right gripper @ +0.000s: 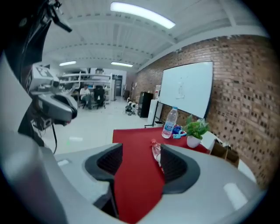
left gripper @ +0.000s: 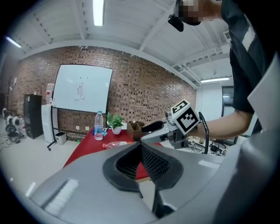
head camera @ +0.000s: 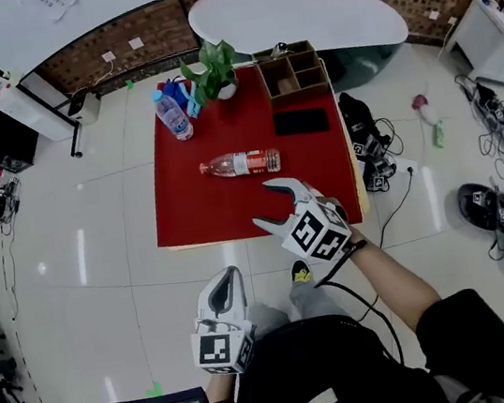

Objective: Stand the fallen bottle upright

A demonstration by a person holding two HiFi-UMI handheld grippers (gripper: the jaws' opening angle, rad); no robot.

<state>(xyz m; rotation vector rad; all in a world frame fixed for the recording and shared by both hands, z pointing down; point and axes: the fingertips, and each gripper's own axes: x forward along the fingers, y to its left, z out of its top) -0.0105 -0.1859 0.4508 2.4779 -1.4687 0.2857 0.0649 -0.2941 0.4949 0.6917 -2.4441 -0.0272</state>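
Head view: red table [head camera: 186,201] on pale tiles [head camera: 81,261], fallen bottle [head camera: 240,163] atop (right tool [head camera: 264,203] wide, left tool [head camera: 229,277] closed).

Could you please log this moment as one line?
fallen bottle: lying on table | right gripper: open, empty | left gripper: shut

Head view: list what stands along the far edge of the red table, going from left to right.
upright bottle → potted plant → wooden organizer
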